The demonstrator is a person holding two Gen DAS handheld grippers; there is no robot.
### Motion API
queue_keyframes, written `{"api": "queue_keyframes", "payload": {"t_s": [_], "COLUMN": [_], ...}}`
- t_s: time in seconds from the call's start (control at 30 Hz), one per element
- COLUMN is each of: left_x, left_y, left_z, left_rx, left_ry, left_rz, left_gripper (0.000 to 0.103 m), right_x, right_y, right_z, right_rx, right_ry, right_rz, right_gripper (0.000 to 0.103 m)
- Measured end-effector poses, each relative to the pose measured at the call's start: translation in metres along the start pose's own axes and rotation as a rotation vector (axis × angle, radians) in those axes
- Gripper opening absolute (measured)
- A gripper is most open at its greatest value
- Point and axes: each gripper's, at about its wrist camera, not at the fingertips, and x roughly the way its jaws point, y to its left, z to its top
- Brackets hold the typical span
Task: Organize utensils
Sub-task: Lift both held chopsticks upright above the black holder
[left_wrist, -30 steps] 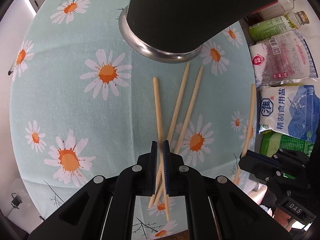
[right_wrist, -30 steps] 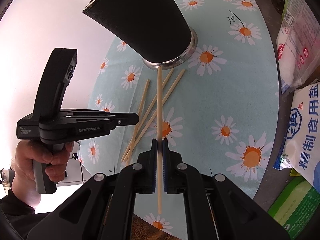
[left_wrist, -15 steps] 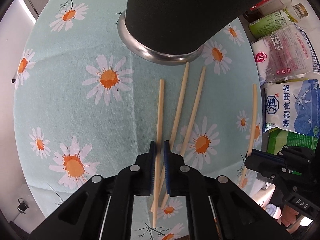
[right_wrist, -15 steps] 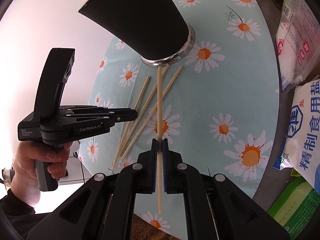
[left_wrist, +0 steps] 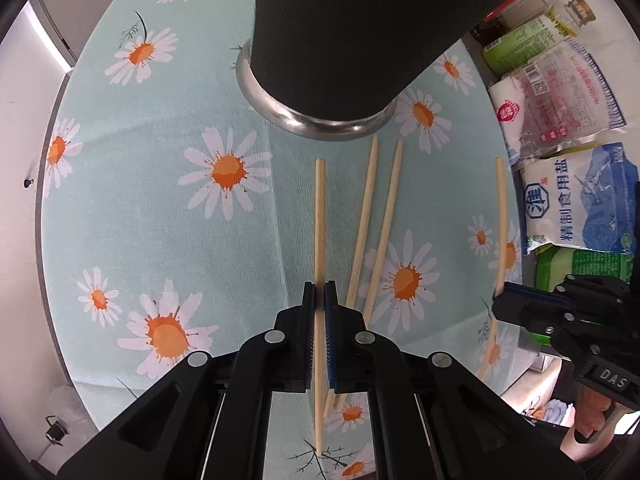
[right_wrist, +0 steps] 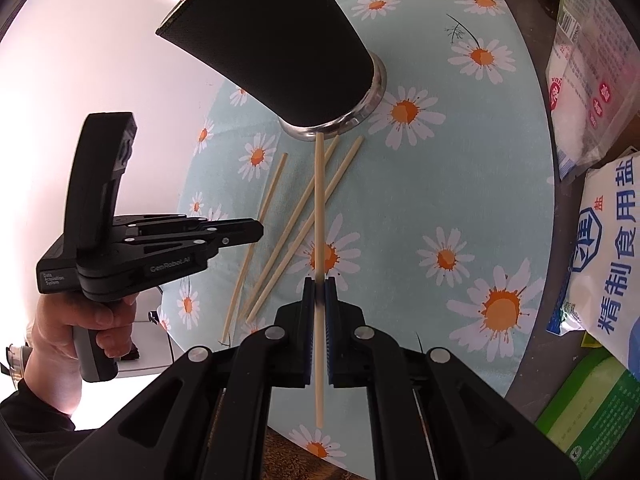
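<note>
Left tool [left_wrist: 319,300]: jaws drawn in narrow, clamped on one pale chopstick [left_wrist: 320,216] that runs between the pads; the tool points steeply down at the bench [left_wrist: 160,128]. In the right wrist view the same tool [right_wrist: 256,232] sits to the left of the black holder [right_wrist: 288,48], level in the picture, gripped by a hand [right_wrist: 80,320] with a dark sleeve below it.

Black holder [left_wrist: 352,32]: tall dark cup on a silver base ring, standing on the daisy-print cloth; more chopsticks poke from its mouth in the right wrist view.

Loose chopsticks [left_wrist: 376,220]: two, lying on the cloth just in front of the holder's base, between the two tools, slightly fanned.

Right tool [right_wrist: 319,300]: jaws narrow, pinching a second chopstick [right_wrist: 319,208] whose far tip reaches toward the holder's base ring. Tool angled down at the cloth.

Right of the holder, at the bench's edge: salt bag [left_wrist: 580,200], white packet [left_wrist: 560,92], green box [right_wrist: 592,412], bottles [left_wrist: 536,28].
</note>
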Motion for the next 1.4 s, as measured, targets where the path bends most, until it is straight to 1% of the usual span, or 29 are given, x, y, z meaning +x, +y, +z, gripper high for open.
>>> {"api": "queue_keyframes", "payload": {"t_s": [0.1,0.2,0.23,0.47,0.63,0.7,0.73,0.83,0.93,1.0,1.13,1.2,1.27,1.4], "left_x": [-0.015,-0.035,-0.043,-0.090,-0.122,-0.129,-0.137,-0.154,-0.163,-0.175,-0.194,-0.204,-0.213,-0.225], "left_y": [0.007,0.013,0.013,0.022,0.025,0.027,0.030,0.033,0.031,0.032,0.029,0.026,0.022,0.013], "left_z": [-0.006,-0.013,-0.016,-0.033,-0.037,-0.036,-0.036,-0.033,-0.027,-0.024,-0.014,-0.010,-0.006,0.006], "left_rx": [-0.003,0.005,0.016,0.065,0.110,0.117,0.123,0.126,0.129,0.135,0.161,0.170,0.184,0.203], "left_ry": [-0.030,-0.076,-0.098,-0.246,-0.349,-0.380,-0.401,-0.451,-0.511,-0.570,-0.683,-0.735,-0.796,-0.873], "left_rz": [-0.033,-0.072,-0.092,-0.153,-0.196,-0.217,-0.243,-0.284,-0.312,-0.332,-0.366,-0.372,-0.370,-0.321], "left_gripper": [0.004,0.004,0.004,0.004,0.004,0.004,0.004,0.004,0.004,0.004,0.004,0.004,0.004,0.004], "right_x": [-0.001,-0.003,-0.004,-0.017,-0.027,-0.033,-0.036,-0.046,-0.058,-0.072,-0.092,-0.100,-0.107,-0.125], "right_y": [0.005,0.012,0.015,0.042,0.062,0.071,0.074,0.082,0.091,0.096,0.103,0.106,0.106,0.110], "right_z": [-0.001,0.000,0.001,0.008,0.016,0.020,0.022,0.030,0.037,0.041,0.053,0.060,0.068,0.084], "right_rx": [-0.006,-0.014,-0.019,-0.066,-0.103,-0.118,-0.123,-0.128,-0.154,-0.168,-0.194,-0.208,-0.216,-0.249], "right_ry": [-0.008,-0.020,-0.028,-0.091,-0.148,-0.181,-0.200,-0.246,-0.292,-0.357,-0.453,-0.483,-0.512,-0.602], "right_rz": [0.016,0.028,0.035,0.073,0.090,0.099,0.100,0.113,0.113,0.101,0.101,0.082,0.088,0.071], "right_gripper": [0.006,0.006,0.006,0.006,0.006,0.006,0.006,0.006,0.006,0.006,0.006,0.006,0.006,0.006]}}
